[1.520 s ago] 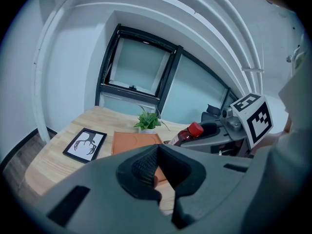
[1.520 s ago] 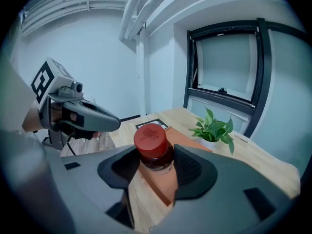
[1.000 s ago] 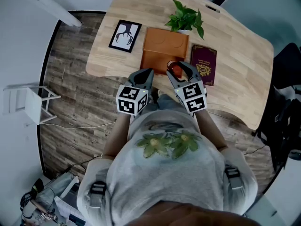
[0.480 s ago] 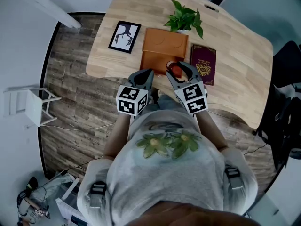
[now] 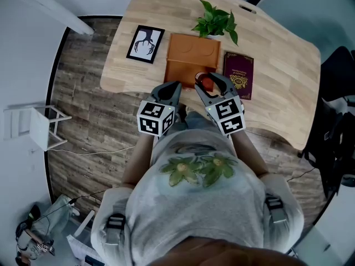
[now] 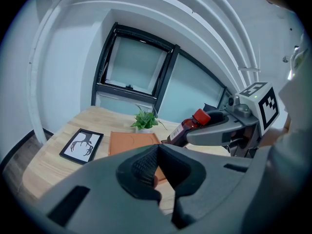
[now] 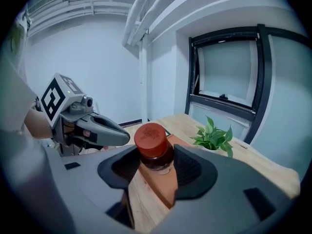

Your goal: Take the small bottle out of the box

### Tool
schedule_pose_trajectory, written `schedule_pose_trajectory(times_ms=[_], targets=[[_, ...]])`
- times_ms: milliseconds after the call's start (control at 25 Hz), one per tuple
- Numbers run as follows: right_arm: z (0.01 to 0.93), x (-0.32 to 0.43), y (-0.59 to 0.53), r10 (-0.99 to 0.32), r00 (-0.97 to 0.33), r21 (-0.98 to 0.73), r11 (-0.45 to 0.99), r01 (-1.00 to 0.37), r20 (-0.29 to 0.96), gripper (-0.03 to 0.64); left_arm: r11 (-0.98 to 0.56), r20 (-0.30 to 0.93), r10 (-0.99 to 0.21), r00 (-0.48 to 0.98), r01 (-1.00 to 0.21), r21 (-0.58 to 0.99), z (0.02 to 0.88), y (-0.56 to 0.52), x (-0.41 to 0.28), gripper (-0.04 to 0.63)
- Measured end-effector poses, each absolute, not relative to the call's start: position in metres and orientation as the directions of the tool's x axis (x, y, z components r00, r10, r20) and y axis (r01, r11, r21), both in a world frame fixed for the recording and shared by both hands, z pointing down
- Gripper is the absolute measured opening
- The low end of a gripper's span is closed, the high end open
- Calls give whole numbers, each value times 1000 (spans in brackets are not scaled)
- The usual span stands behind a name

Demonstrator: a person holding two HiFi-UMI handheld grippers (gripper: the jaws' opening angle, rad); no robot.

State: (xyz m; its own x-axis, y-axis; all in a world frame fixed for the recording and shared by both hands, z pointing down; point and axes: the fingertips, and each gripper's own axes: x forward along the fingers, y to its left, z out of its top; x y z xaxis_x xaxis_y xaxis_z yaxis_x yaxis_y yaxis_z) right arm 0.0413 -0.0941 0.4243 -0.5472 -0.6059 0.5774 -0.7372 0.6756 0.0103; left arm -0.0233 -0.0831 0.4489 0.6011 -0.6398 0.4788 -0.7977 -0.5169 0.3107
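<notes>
Right gripper (image 7: pixel 156 172) fingers clamped on small bottle (image 7: pixel 152 145), centre frame, above near edge of box (image 5: pixel 191 57). Left gripper (image 6: pixel 157 167) fingers pressed together, empty. Advice: grip firm, set bottle upright on bare tabletop (image 5: pixel 277 54).

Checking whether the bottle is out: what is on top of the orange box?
The visible top of the orange box is bare. The right hand-held gripper holds the small bottle over its near right corner, so that part is covered.
</notes>
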Motion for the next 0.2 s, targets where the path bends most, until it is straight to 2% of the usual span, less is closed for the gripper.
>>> schedule_pose_trajectory(times_ms=[200], targets=[[424, 41, -96, -605, -548, 12, 677, -736, 578, 213, -518, 480, -637, 604, -796, 314, 449, -84, -23, 8]])
